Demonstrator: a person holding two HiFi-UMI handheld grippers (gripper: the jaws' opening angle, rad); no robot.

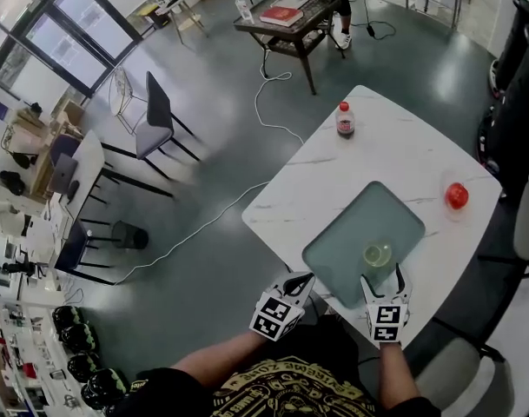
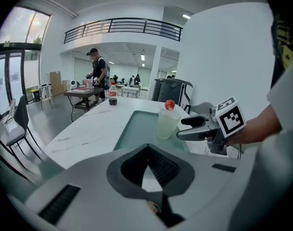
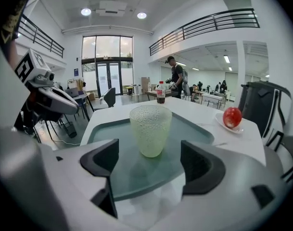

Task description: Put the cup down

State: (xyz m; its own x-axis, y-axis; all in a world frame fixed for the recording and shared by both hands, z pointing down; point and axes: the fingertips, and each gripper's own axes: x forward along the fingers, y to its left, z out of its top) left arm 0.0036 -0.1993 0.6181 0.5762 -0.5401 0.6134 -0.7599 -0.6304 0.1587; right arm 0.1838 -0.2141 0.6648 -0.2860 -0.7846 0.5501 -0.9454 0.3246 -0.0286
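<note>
A clear, dimpled, pale-green cup [image 3: 150,129] stands upright on the green glass mat [image 3: 112,177], free of any grip. My right gripper [image 3: 150,165] is open just behind the cup, one jaw to each side and neither touching it. In the head view the cup [image 1: 377,254] sits at the mat's near end, right in front of the right gripper [image 1: 383,278]. My left gripper [image 1: 300,279] hovers at the table's near edge, left of the cup, shut and empty. The left gripper view shows the cup [image 2: 167,123] ahead to the right, with the right gripper [image 2: 192,128] beside it.
The white marble table [image 1: 403,155] also carries a red-capped bottle [image 1: 345,120] at its far end and a red apple [image 1: 456,195] on a small plate at the right. Chairs [image 1: 155,111] and a cable lie on the floor to the left. A person stands at a far table [image 1: 286,16].
</note>
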